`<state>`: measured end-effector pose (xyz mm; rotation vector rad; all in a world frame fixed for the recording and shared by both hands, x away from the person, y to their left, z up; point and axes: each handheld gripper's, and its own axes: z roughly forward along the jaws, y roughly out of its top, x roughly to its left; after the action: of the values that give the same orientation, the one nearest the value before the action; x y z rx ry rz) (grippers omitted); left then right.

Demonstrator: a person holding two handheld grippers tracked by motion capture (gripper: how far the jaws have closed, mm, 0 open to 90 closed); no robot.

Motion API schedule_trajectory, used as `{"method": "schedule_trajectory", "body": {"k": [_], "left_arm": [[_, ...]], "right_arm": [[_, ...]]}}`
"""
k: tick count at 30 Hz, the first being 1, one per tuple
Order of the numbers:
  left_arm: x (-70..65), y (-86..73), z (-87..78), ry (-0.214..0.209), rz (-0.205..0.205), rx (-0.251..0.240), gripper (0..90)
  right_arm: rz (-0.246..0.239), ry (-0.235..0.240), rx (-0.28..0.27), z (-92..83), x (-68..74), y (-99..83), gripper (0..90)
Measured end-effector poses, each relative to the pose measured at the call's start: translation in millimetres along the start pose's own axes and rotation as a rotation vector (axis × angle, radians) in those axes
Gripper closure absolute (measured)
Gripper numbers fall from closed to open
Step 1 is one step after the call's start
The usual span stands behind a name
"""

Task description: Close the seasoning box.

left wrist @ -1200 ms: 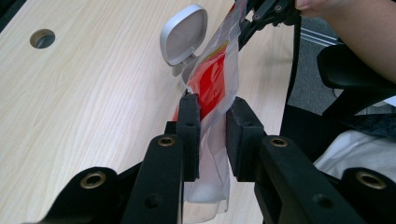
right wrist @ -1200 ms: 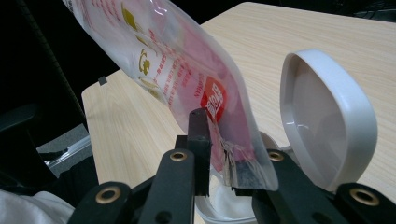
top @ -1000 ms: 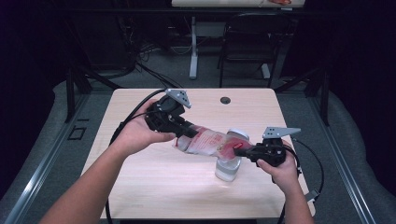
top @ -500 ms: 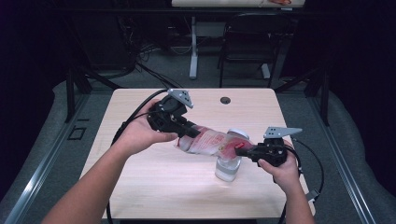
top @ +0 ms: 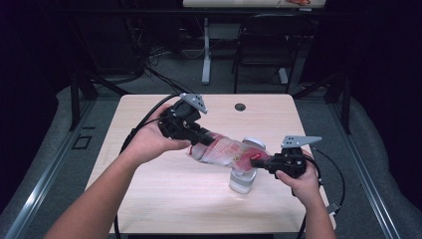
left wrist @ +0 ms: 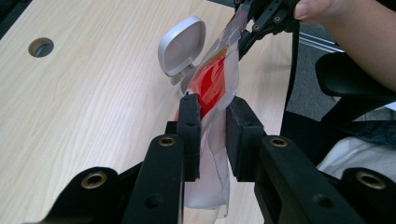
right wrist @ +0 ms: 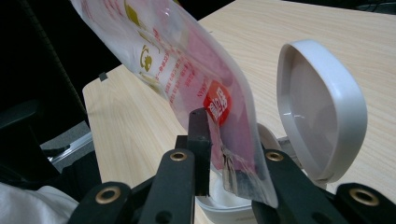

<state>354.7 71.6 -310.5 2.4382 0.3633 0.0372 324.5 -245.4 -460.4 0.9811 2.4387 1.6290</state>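
Grippers, left [top: 199, 139] and right [top: 260, 161], pinch opposite ends of pouch [top: 226, 152]: soft, light, slippery; grip flat end seams.

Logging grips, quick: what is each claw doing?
Left claw: shut on the clear red-printed plastic pouch.
Right claw: shut on the pouch's other end.

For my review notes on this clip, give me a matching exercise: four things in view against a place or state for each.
Things:
1. pouch
2. container lid
3. left gripper
4. table hole

States:
A. flipped open, upright
B. at the table's far edge
C. held between both grippers over the container
D. shut on the pouch's upper end

Pairs: 1-C, 2-A, 3-D, 4-B
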Motion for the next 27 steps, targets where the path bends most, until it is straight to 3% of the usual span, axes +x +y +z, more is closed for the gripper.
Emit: {"method": "schedule_trajectory", "body": {"k": [27], "left_arm": [[-0.7,2.7,-0.3,0.003,0.003,-0.002,77.6]], "right_arm": [[0.009,0.009,-0.009,-0.5,-0.6,0.0,82.8]]}}
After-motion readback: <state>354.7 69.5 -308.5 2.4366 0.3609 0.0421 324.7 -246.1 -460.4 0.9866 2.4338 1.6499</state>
